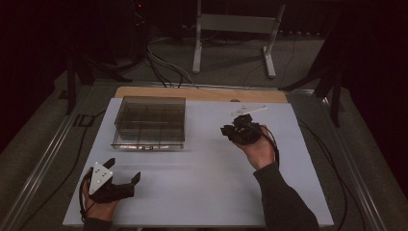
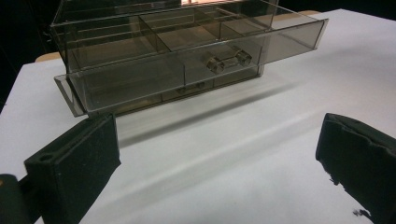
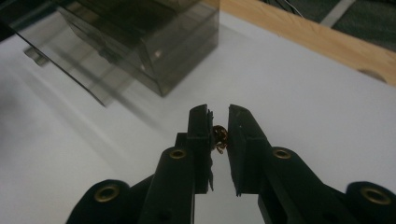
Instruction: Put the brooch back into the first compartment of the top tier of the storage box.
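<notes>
Right gripper view: right gripper (image 3: 218, 122), jaws nearly together, clamped on a small brown bead-like object (image 3: 220, 135) between the pads; too small to identify further. High view: same gripper (image 1: 239, 129) above the white table (image 1: 202, 192), object hidden. Left gripper view: left gripper (image 2: 219, 154), jaws wide apart, holding nothing; smoky clear plastic drawer box (image 2: 177, 51) ahead, one drawer (image 2: 196, 77) pulled out. No readable writing.
</notes>
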A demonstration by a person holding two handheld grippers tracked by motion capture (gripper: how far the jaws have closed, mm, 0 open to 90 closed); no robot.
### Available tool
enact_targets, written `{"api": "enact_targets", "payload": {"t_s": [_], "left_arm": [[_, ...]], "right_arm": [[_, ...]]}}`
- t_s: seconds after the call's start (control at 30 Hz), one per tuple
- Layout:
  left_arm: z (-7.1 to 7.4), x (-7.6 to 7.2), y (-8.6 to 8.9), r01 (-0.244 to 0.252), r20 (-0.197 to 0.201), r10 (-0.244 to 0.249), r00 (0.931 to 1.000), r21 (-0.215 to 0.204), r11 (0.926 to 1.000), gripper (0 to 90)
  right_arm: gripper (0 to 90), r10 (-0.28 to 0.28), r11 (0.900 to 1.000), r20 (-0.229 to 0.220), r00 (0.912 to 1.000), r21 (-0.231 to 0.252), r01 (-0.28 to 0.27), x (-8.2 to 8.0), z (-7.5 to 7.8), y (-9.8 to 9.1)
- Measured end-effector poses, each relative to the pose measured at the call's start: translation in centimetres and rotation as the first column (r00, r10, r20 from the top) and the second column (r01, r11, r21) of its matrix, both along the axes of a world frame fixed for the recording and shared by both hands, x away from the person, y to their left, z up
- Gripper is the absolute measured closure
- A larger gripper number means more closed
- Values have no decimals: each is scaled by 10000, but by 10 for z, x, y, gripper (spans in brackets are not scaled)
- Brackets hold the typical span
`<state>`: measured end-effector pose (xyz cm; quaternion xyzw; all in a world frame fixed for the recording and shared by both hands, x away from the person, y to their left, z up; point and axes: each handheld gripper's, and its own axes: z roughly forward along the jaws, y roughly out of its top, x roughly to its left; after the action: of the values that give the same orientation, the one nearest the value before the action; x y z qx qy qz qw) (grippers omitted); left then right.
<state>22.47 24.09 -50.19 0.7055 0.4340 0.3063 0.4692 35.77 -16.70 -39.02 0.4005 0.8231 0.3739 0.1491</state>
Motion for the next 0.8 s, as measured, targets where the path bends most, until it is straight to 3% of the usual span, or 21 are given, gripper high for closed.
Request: {"api": "enact_targets", "payload": {"t_s": [0.33,0.8], "left_arm": [[0,0,1,-23,-9,23,10000,-62,10000,4],[-1,1,1,32,-31,-32,10000,-1,10000,4]], "right_arm": [[806,435,9973,107,9990,586,-440,10,12,22],[805,989,9912,296,9947,858,-1012,25,23,58]]}}
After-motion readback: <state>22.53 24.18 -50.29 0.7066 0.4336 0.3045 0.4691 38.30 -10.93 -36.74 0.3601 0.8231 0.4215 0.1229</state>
